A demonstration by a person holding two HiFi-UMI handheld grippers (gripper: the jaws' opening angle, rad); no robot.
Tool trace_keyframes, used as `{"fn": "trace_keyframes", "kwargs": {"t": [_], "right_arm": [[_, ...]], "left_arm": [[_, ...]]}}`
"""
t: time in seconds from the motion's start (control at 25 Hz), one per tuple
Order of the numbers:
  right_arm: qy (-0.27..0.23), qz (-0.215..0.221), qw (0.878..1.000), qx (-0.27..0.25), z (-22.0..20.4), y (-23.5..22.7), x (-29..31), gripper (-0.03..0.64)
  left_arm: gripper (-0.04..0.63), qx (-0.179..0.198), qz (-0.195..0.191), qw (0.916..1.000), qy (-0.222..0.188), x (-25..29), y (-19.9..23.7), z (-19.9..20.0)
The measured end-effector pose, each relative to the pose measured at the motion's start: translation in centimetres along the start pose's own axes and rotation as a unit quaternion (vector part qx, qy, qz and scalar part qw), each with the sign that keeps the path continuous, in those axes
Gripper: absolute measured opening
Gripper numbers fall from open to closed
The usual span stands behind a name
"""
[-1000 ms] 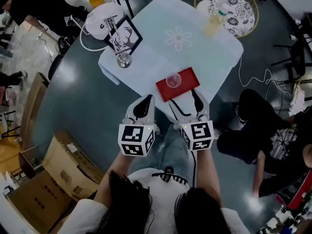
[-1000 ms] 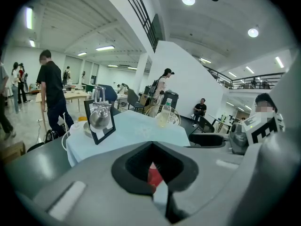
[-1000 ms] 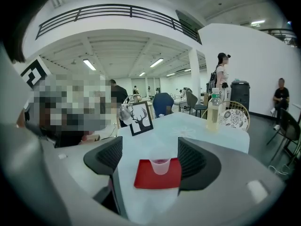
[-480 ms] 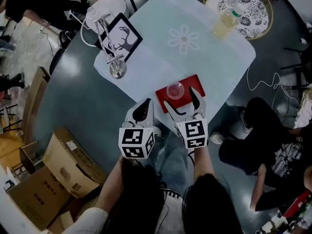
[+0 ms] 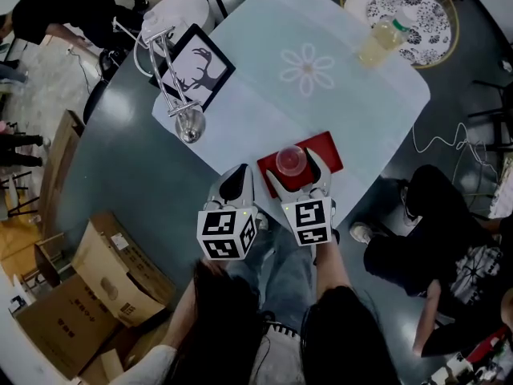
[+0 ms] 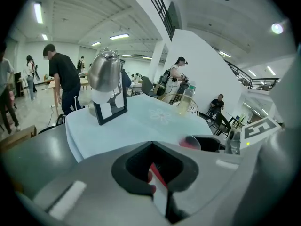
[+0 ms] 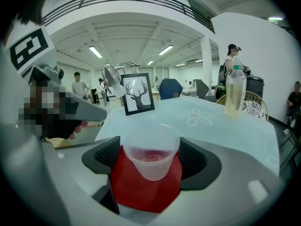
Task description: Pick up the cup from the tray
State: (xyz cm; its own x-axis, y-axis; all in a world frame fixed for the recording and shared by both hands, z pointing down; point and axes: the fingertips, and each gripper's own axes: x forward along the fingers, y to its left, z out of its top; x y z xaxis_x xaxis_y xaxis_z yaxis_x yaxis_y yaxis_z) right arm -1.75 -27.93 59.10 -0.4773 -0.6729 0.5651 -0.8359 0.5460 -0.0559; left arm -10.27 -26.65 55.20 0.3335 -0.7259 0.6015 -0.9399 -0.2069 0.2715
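A clear plastic cup (image 5: pixel 289 160) stands upright on a red tray (image 5: pixel 325 152) at the near corner of the white-clothed table (image 5: pixel 321 103). My right gripper (image 5: pixel 294 168) is open, with one jaw on each side of the cup. In the right gripper view the cup (image 7: pixel 150 157) fills the space between the black pads (image 7: pixel 106 154), with thin gaps on both sides, and the tray (image 7: pixel 146 192) lies under it. My left gripper (image 5: pixel 236 184) hangs beside the table edge, left of the tray, jaws together and empty. From the left gripper (image 6: pixel 155 173) view the cup (image 6: pixel 193 141) shows at the right.
A framed deer picture (image 5: pixel 192 66) and a metal stand (image 5: pixel 188 123) sit at the table's left side, a bottle (image 5: pixel 381 42) at the far right. Cardboard boxes (image 5: pixel 88 295) lie on the floor at the left. A person (image 5: pixel 449 239) sits low at the right.
Both grippers have moved forward to the table edge. The right gripper's jaws, which were short of the tray, now stand on either side of the cup.
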Motion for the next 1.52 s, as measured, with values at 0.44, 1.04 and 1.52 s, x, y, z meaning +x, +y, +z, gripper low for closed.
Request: {"fn": "trace_keyframes", "kwargs": {"t": [0.44, 1.04, 1.52], "right_arm": [[-0.001, -0.006, 1.000, 0.011, 0.2, -0.1, 0.3, 0.334], [-0.029, -0.046, 0.998, 0.020, 3.0, -2.8, -5.4, 0.330], [-0.030, -0.095, 0.994, 0.037, 1.8, -6.6, -11.5, 0.330]], "left_arm": [[0.002, 0.004, -0.007, 0.9999, -0.011, 0.4, -0.4, 0.9], [0.000, 0.038, -0.055, 0.9972, -0.032, -0.6, -5.5, 3.1], [0.002, 0.064, -0.092, 0.9928, -0.042, -1.0, -11.7, 4.1]]}}
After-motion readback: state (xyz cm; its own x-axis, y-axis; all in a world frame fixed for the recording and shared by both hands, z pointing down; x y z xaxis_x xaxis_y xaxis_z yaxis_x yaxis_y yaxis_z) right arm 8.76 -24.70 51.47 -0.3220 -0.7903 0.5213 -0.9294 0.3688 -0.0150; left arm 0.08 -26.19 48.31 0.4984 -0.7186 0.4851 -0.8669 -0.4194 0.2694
